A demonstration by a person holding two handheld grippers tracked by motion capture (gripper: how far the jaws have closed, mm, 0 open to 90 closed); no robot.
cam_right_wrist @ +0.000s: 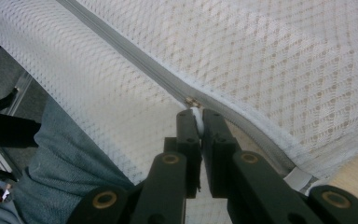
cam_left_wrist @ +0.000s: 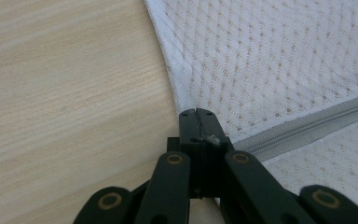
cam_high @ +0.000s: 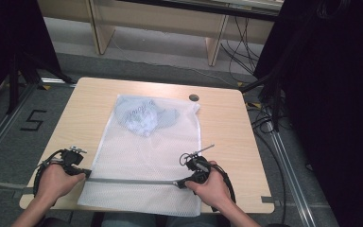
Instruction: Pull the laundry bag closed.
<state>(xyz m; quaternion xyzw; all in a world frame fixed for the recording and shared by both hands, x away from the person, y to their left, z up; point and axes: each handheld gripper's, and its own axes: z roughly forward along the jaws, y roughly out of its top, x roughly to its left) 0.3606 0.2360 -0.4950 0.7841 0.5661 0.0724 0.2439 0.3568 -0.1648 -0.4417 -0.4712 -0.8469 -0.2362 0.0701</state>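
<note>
A white mesh laundry bag (cam_high: 146, 156) lies flat on the wooden table (cam_high: 227, 127), with a grey-blue garment (cam_high: 144, 116) bunched inside its far end. A grey zipper (cam_high: 132, 181) runs across the bag near the front edge. My left gripper (cam_high: 89, 174) is shut on the bag's left edge at the zipper's end; in the left gripper view its jaws (cam_left_wrist: 196, 112) meet where the zipper (cam_left_wrist: 307, 128) starts. My right gripper (cam_high: 178, 183) is at the zipper's right part, shut on the white zipper pull (cam_right_wrist: 196, 116) just behind the metal slider (cam_right_wrist: 192, 101).
A small dark round disc (cam_high: 194, 98) lies near the table's far edge. The bag's near end hangs over the front edge above the person's knee (cam_right_wrist: 60, 163). Cables (cam_high: 264, 118) and black curtains stand to the right, wooden furniture legs (cam_high: 215, 47) behind.
</note>
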